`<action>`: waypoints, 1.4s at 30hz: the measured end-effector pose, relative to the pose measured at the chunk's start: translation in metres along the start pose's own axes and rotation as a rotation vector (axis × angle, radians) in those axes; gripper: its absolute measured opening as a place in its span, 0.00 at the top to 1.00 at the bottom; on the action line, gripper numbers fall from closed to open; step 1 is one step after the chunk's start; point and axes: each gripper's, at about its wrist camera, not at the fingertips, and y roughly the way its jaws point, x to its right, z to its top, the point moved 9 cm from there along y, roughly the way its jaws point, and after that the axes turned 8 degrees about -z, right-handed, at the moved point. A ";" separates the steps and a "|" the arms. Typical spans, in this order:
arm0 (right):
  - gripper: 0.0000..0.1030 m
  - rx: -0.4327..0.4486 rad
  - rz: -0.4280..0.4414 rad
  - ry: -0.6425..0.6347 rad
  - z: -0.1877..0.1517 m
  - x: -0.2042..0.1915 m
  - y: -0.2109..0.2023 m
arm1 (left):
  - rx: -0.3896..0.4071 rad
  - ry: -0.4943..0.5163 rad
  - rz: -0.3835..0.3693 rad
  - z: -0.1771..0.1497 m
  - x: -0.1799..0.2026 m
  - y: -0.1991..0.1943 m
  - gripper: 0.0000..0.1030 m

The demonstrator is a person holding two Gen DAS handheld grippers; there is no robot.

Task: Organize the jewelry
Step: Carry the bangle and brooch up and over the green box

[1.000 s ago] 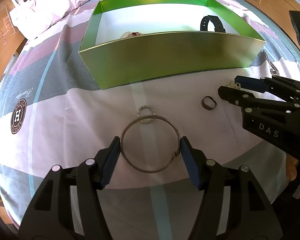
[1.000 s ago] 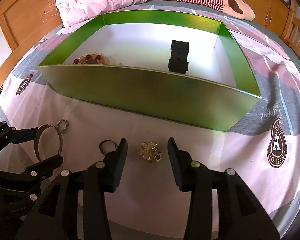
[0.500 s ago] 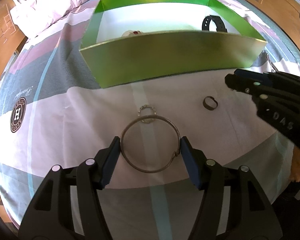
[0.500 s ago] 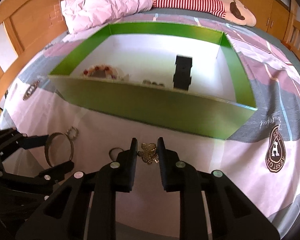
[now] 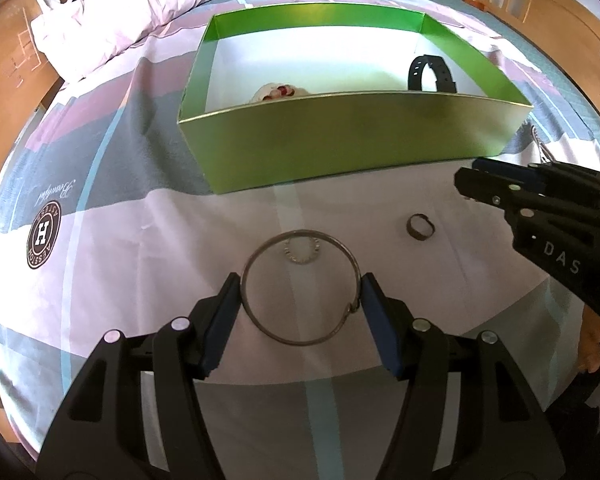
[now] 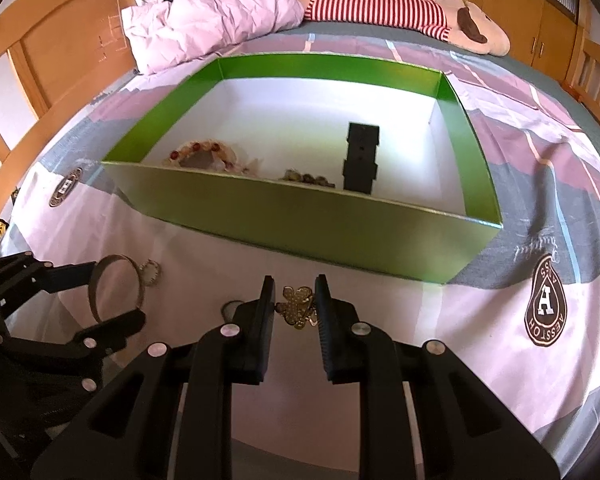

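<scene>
Gold brooch sits clamped between the nearly closed pads of the right gripper, above the bedsheet. Left gripper, spread wide, grasps a silver bangle across its width, over a small beaded ring. A dark ring lies apart. Green box stands just ahead, open-topped.
</scene>
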 end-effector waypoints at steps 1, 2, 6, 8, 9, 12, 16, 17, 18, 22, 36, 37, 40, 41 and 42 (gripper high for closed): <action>0.80 -0.002 0.001 0.001 0.000 0.000 0.000 | 0.001 -0.005 0.002 0.000 -0.001 0.000 0.40; 0.80 -0.002 -0.001 0.000 0.000 0.000 0.001 | 0.003 -0.009 0.002 0.001 -0.002 0.000 0.40; 0.80 0.003 -0.001 0.006 0.001 0.001 0.000 | 0.011 -0.016 0.006 0.002 -0.004 -0.001 0.40; 0.80 0.020 0.001 0.014 0.003 0.002 -0.004 | 0.018 -0.022 0.008 0.004 -0.006 -0.002 0.40; 0.80 0.030 0.002 0.019 0.004 0.003 -0.005 | 0.023 -0.027 0.009 0.004 -0.006 -0.003 0.40; 0.80 0.066 0.006 0.033 0.008 0.004 -0.012 | 0.034 -0.036 0.018 0.005 -0.010 -0.006 0.40; 0.80 0.076 0.011 0.027 0.009 0.002 -0.015 | 0.053 -0.041 0.013 0.009 -0.011 -0.009 0.40; 0.80 0.072 0.009 0.023 0.008 0.002 -0.014 | 0.056 -0.039 0.013 0.009 -0.010 -0.009 0.40; 0.80 0.065 0.006 0.016 0.007 0.001 -0.012 | 0.058 -0.037 0.016 0.010 -0.010 -0.009 0.40; 0.80 0.067 0.003 0.016 0.007 0.002 -0.012 | 0.071 -0.037 0.016 0.011 -0.010 -0.012 0.40; 0.80 0.308 0.064 0.105 0.074 0.019 -0.062 | 0.467 -0.095 -0.141 0.107 -0.019 -0.091 0.40; 0.80 0.306 0.056 0.109 0.077 0.023 -0.060 | 0.457 -0.099 -0.133 0.112 -0.022 -0.085 0.40; 0.80 0.282 0.050 0.129 0.086 0.031 -0.045 | 0.426 -0.125 -0.104 0.119 -0.028 -0.069 0.40; 0.80 0.274 0.050 0.134 0.087 0.032 -0.042 | 0.416 -0.128 -0.097 0.118 -0.030 -0.065 0.40; 0.80 0.261 0.050 0.136 0.089 0.033 -0.036 | 0.406 -0.128 -0.085 0.118 -0.030 -0.061 0.40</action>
